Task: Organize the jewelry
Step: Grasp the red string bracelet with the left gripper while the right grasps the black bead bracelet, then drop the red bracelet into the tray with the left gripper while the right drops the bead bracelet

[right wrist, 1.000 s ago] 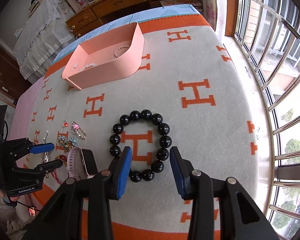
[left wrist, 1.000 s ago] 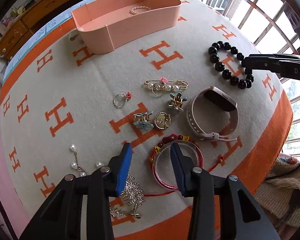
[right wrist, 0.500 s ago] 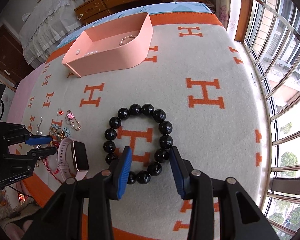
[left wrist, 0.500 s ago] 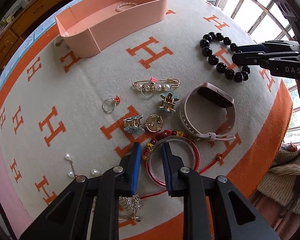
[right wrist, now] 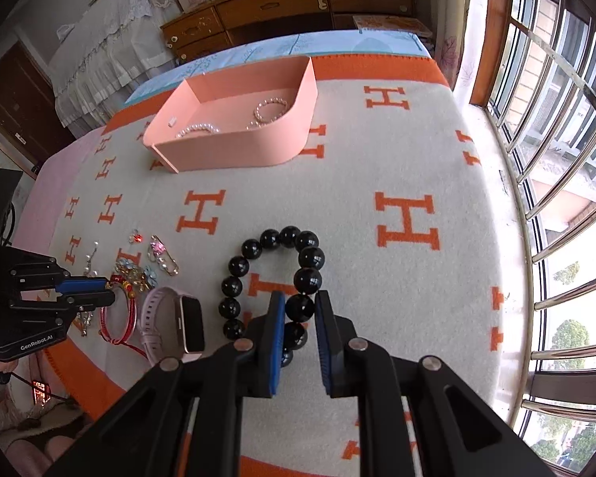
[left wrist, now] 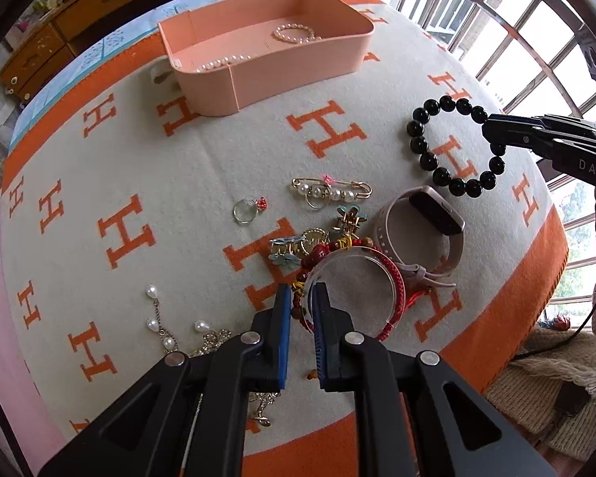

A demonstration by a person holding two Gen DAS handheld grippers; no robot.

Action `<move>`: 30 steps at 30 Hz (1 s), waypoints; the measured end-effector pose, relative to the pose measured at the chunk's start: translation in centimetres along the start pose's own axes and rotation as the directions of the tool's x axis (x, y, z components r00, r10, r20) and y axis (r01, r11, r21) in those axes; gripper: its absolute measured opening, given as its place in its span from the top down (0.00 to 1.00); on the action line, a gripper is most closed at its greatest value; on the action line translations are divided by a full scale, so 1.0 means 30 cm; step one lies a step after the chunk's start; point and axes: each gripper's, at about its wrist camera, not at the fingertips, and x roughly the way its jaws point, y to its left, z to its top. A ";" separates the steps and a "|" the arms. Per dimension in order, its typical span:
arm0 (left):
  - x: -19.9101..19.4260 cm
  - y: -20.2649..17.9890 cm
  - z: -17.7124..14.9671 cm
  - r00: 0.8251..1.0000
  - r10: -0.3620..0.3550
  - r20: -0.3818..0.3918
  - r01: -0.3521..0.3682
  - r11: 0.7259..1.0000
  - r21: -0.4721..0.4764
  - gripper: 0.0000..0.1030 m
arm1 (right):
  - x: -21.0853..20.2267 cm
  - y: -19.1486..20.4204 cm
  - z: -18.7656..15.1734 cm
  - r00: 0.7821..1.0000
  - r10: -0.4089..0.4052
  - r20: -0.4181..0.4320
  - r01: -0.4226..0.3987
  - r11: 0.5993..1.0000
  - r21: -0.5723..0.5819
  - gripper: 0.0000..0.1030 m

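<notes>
pink tray (left wrist: 298,65) with pearl strands (left wrist: 294,33); left tongs (left wrist: 301,298) clamped on bangle (left wrist: 357,290), right tongs (right wrist: 300,306) on black beads (right wrist: 310,278)

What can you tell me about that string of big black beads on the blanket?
The black bead bracelet is a closed loop of large, glossy round beads, all alike, that look like polished stone or glass. Most of it lies on the cream blanket with orange H letters, beside a pink smartwatch. The right gripper has just closed its blue pads on one bead at the near side of the loop.

Both tools, left (left wrist: 301,292) and right (right wrist: 300,302), point downward, seemingly clamped.
</notes>
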 end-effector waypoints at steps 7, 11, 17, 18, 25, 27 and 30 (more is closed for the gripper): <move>-0.161 0.039 0.044 0.993 0.034 0.109 -0.028 0.998 -0.057 0.92 | -0.133 0.068 0.094 0.993 0.029 0.113 -0.025 0.999 -0.038 0.86; -0.258 0.088 0.123 0.979 0.072 0.191 -0.051 0.992 -0.114 0.92 | -0.190 0.119 0.173 0.983 0.037 0.179 -0.028 0.998 -0.056 0.86; -0.345 0.151 0.306 0.951 0.136 0.277 -0.075 0.972 -0.222 0.92 | -0.252 0.169 0.330 0.955 0.071 0.289 -0.061 0.997 -0.046 0.86; -0.345 0.164 0.337 0.948 0.143 0.284 -0.074 0.968 -0.239 0.92 | -0.251 0.178 0.351 0.951 0.074 0.302 -0.063 0.997 -0.047 0.86; -0.209 0.203 0.506 0.945 0.193 0.265 -0.102 0.942 -0.321 0.92 | -0.139 0.224 0.496 0.947 0.056 0.316 -0.051 0.998 -0.024 0.85; -0.146 0.202 0.521 0.950 0.190 0.248 -0.104 0.940 -0.324 0.92 | -0.087 0.221 0.524 0.953 0.044 0.301 -0.044 0.999 -0.008 0.85; -0.071 0.193 0.543 0.953 0.194 0.231 -0.113 0.940 -0.321 0.92 | -0.006 0.210 0.557 0.962 0.038 0.271 -0.043 0.999 0.012 0.85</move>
